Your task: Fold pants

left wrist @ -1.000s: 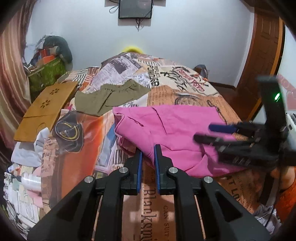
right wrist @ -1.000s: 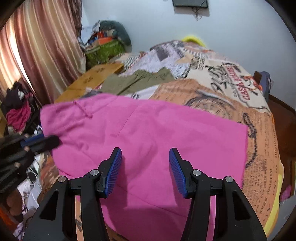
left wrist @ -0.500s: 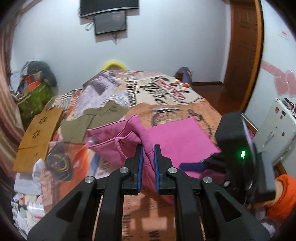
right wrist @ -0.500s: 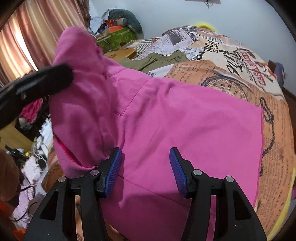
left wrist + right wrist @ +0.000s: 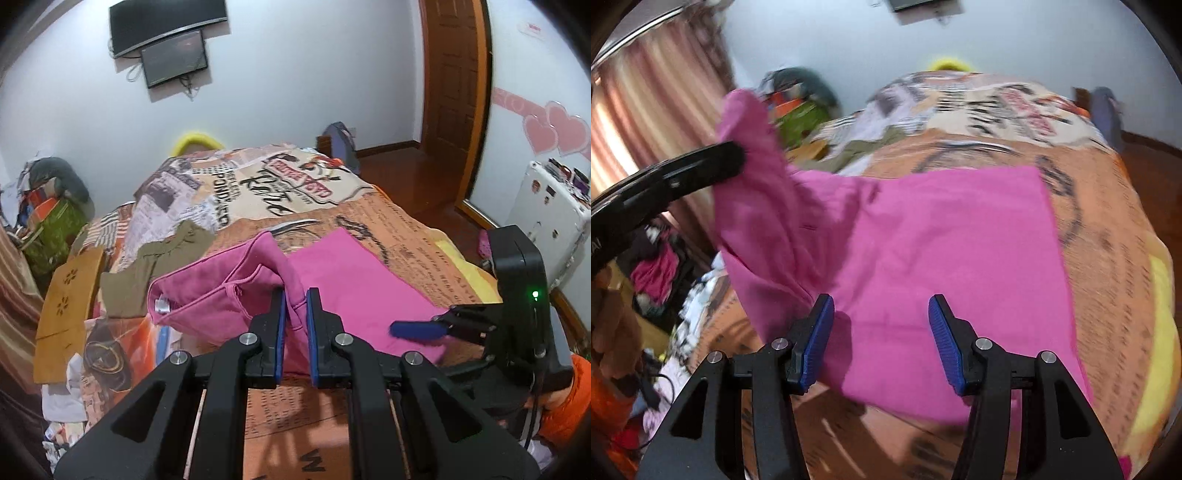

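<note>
Pink pants [image 5: 354, 280] lie on the printed bedspread [image 5: 258, 192]. My left gripper [image 5: 295, 314] is shut on their near left edge and holds it lifted, so that part stands up in a fold above the flat part. In the right wrist view the raised pink cloth [image 5: 757, 192] hangs from the left gripper [image 5: 731, 162], and the flat part of the pants [image 5: 960, 251] spreads across the bed. My right gripper [image 5: 881, 343] is open and empty just above the near edge of the flat part; it also shows in the left wrist view [image 5: 417, 330].
An olive garment [image 5: 155, 262] lies on the bed behind the pants. A wooden board [image 5: 70, 284] and piles of clothes sit at the left. A wooden door [image 5: 454, 74] and a white case [image 5: 546, 214] are at the right. Curtains [image 5: 653, 122] hang at the left.
My left gripper has lifted the pants' edge higher and carried it right and forward, over the flat part. My right gripper has stayed open, moving slightly over the near edge.
</note>
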A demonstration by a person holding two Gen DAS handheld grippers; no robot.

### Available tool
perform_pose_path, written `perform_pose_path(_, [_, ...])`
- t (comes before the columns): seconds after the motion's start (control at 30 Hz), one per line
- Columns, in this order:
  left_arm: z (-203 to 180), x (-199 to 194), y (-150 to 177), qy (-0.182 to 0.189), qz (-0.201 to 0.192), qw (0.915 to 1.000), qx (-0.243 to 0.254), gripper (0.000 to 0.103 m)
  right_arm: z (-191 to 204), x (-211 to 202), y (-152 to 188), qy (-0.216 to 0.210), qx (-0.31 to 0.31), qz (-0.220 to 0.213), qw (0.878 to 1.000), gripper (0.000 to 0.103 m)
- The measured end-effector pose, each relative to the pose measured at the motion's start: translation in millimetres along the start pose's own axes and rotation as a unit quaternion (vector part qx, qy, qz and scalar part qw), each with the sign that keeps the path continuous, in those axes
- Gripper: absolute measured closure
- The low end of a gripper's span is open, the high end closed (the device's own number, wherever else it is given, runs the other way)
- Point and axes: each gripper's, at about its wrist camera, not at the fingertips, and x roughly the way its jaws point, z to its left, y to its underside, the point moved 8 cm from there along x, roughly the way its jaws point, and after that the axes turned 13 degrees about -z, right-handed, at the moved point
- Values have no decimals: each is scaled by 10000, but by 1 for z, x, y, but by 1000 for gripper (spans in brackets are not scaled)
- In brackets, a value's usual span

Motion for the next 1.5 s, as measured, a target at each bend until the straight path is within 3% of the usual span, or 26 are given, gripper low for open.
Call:
perform_pose_path(0.1, [-17, 7, -1, 101, 63, 9999, 107, 93, -18, -2, 10, 160, 95, 77, 9998, 54])
perform_pose_path(0.2, [-35, 13, -3, 122, 32, 9996, 269, 93, -21, 1, 14, 62, 199, 69, 9998, 52])
perform_pose_path(0.57, [-83, 35, -13, 810, 201, 9958, 370, 93, -24, -12, 14, -215, 438, -34, 9988, 51])
perform_pose_path(0.7, [-92, 42, -10, 961, 313, 9942, 369, 93, -30, -32, 13, -16, 235, -178, 9996, 51])
perform_pose_path(0.87, [-101, 43, -11, 1053, 331, 9933, 351, 93, -66, -57, 7, 498, 361, -404, 9973, 51])
perform_pose_path(1.0, [-107, 46, -9, 1133, 392, 9923, 316, 93, -94, -51, 15, 942, 458, -205, 9943, 51])
perform_pose_path(1.13, [-117, 51, -5, 1222, 464, 9909, 328, 93, -98, -35, 34, 950, 480, 137, 9942, 51])
perform_pose_path(1.5, [-147, 71, 13, 1591, 764, 9840, 240, 93, -115, -48, 46, 928, 770, 111, 9926, 51])
